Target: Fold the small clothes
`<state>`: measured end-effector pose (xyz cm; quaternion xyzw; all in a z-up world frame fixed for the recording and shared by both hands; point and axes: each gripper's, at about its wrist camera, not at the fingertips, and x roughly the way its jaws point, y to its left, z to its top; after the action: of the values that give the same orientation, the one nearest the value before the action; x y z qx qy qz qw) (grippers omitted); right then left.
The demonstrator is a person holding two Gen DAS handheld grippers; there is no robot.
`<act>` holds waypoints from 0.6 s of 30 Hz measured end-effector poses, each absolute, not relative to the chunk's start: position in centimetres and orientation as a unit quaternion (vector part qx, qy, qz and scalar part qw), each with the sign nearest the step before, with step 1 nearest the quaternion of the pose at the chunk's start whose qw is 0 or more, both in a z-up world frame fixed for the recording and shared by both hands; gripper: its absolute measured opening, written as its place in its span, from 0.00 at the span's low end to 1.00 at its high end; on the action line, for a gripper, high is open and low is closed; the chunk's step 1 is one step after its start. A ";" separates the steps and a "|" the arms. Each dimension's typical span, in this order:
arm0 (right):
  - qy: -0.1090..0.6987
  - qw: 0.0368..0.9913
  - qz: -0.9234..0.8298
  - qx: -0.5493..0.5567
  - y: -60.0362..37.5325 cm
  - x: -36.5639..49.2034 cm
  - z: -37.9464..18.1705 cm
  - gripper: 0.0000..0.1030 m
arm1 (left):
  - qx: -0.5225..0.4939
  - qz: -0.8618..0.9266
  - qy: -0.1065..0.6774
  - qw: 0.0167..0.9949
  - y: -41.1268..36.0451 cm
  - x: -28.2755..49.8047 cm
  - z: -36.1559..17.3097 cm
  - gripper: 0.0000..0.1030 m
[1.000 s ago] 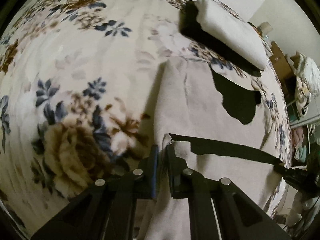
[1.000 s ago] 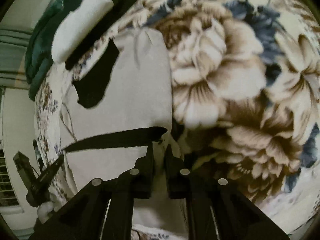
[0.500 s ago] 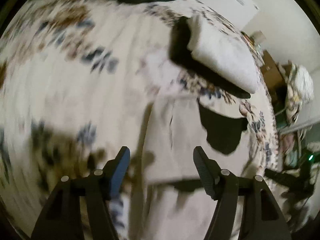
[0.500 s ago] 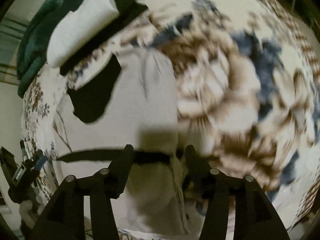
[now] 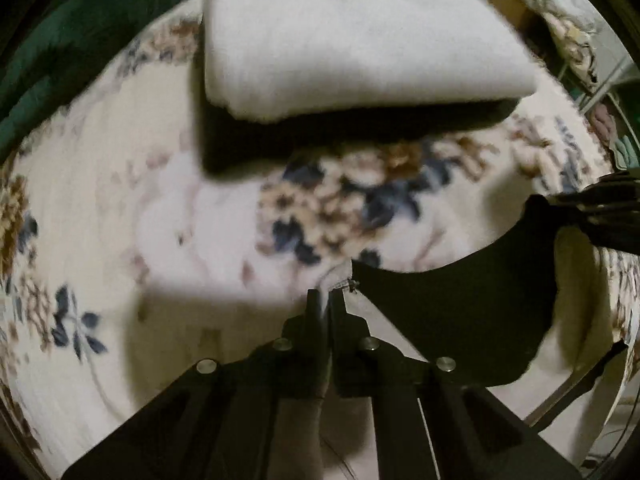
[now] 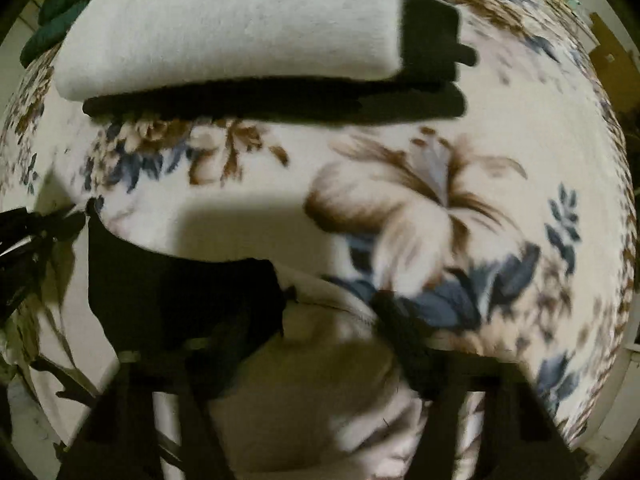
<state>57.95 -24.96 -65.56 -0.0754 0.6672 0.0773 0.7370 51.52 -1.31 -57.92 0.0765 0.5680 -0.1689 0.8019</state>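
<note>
I read no writing anywhere. My left gripper (image 5: 326,300) jaws have just closed, pinching the pale garment (image 5: 340,276) corner; my right gripper (image 6: 332,320) jaws, closing, straddle its fold. Beyond both jaws a folded white cloth (image 5: 352,40) lies on the floral blanket (image 5: 160,220).

**No legible text in either wrist view**

Both views checked; no words, labels, brands, numbers or signs read anywhere. The floral blanket (image 5: 120,208) carries only flower print. The folded white cloth (image 5: 352,40) lying on that blanket is plain. Brown boxes (image 6: 612,56) past the blanket's far right edge show faint marks, too small and blurred to read.
</note>
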 end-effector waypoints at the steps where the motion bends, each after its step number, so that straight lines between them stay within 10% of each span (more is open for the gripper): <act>1: 0.662 0.743 0.078 -0.065 -25.2 57.8 -65.0 0.08 | 0.069 -0.171 0.559 0.809 -1.0 50.8 -57.0 0.02; 18: 0.596 0.795 0.096 0.062 -27.6 32.4 -54.5 0.06 | -0.095 -0.108 0.545 0.826 4.5 28.8 -48.0 0.02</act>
<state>32.43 -27.64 -54.47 0.0616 0.5959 0.0960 0.7949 28.79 4.48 -48.03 -0.0947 0.5453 -0.1079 0.8258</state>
